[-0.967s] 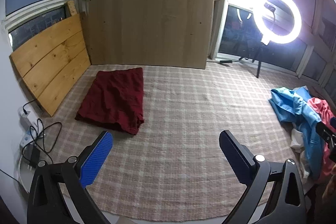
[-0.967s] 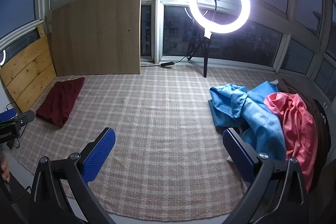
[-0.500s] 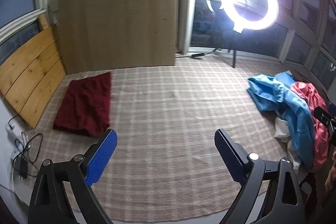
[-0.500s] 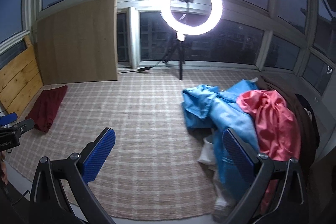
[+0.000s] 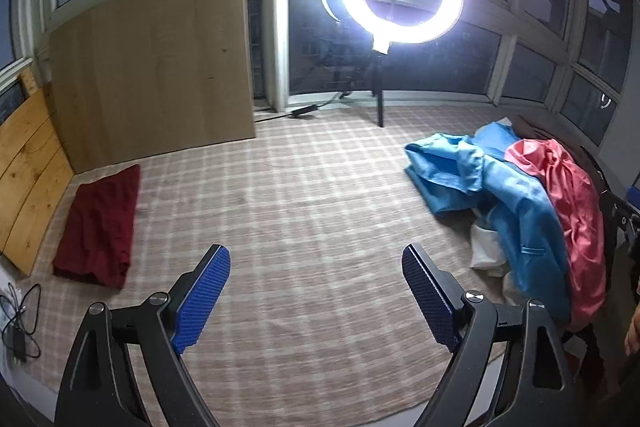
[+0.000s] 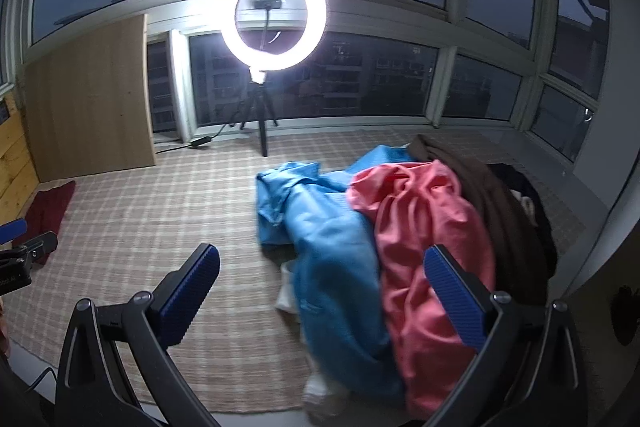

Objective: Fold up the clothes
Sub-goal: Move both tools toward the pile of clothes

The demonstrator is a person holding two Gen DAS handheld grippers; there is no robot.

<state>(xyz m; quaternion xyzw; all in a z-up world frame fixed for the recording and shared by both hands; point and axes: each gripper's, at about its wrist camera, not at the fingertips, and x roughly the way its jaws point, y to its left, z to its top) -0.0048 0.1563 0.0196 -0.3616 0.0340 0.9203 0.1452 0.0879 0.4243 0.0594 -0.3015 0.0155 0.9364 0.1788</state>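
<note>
A heap of unfolded clothes lies at the right of the checked rug [image 5: 304, 211]: a blue garment [image 6: 328, 247], a pink one [image 6: 420, 227], a brown one [image 6: 492, 195] and a bit of white cloth [image 6: 288, 295]. The same heap shows in the left wrist view, blue [image 5: 508, 195] and pink [image 5: 568, 195]. A folded dark red garment [image 5: 100, 223] lies at the rug's left, by the wooden boards. My left gripper [image 5: 316, 291] hangs open over bare rug. My right gripper [image 6: 320, 291] hangs open just above the near end of the heap, holding nothing.
A lit ring light [image 6: 274, 23] on a tripod stands at the back by the windows. A large wooden board [image 5: 152, 67] leans on the back wall, with a slatted panel [image 5: 28, 179] at the left. Cables and a charger [image 5: 18, 323] lie off the rug's left corner.
Both grippers have swung to the right. The heap has come nearer and more central in both views, and the red garment has slid to the left edge. Both stay open.
</note>
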